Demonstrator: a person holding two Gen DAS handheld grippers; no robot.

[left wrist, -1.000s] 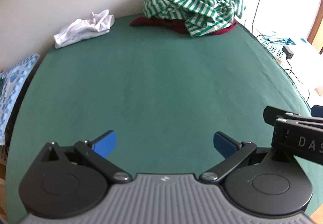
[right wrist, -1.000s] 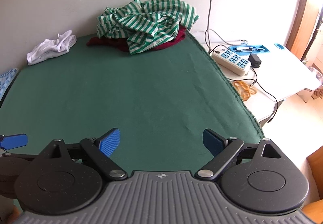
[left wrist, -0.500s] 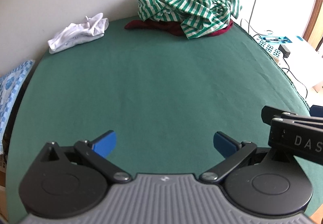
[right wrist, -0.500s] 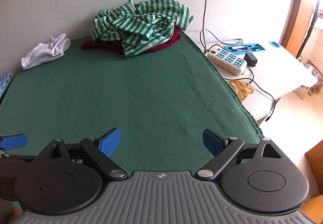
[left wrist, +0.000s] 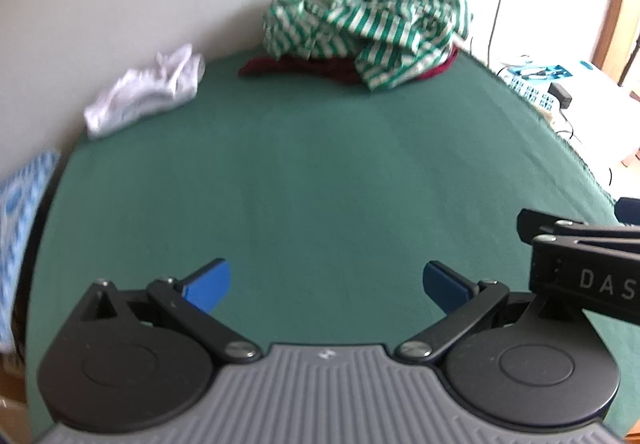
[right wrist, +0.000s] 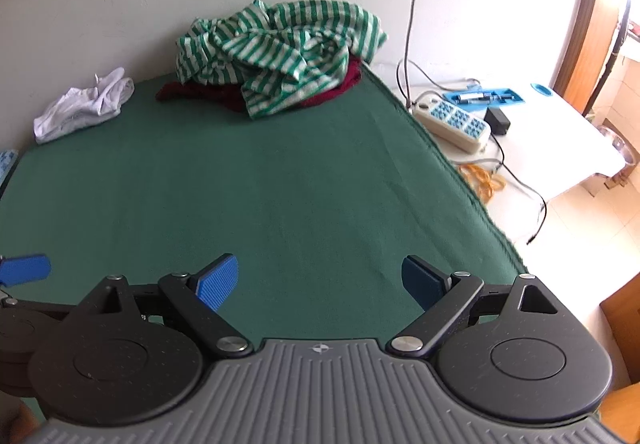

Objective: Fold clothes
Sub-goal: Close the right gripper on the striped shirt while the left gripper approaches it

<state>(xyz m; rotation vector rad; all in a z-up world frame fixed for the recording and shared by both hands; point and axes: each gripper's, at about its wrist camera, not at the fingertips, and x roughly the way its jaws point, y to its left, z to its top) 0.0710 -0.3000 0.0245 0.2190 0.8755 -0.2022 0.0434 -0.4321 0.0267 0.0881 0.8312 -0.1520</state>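
- Left gripper (left wrist: 326, 286) and right gripper (right wrist: 320, 282): fingers spread wide, holding nothing.
- Striped garment (right wrist: 280, 52) heaped on a maroon garment (right wrist: 200, 92) at the green surface's (right wrist: 280, 184) far edge, well apart from both.
- White garment (right wrist: 84, 104) far left.

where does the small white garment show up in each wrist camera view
Left wrist view: the white garment lies upper left, at the far edge of the green table cover.
Right wrist view: it lies far left, same far edge.
Shared landmark: the green striped shirt heaped to its right.
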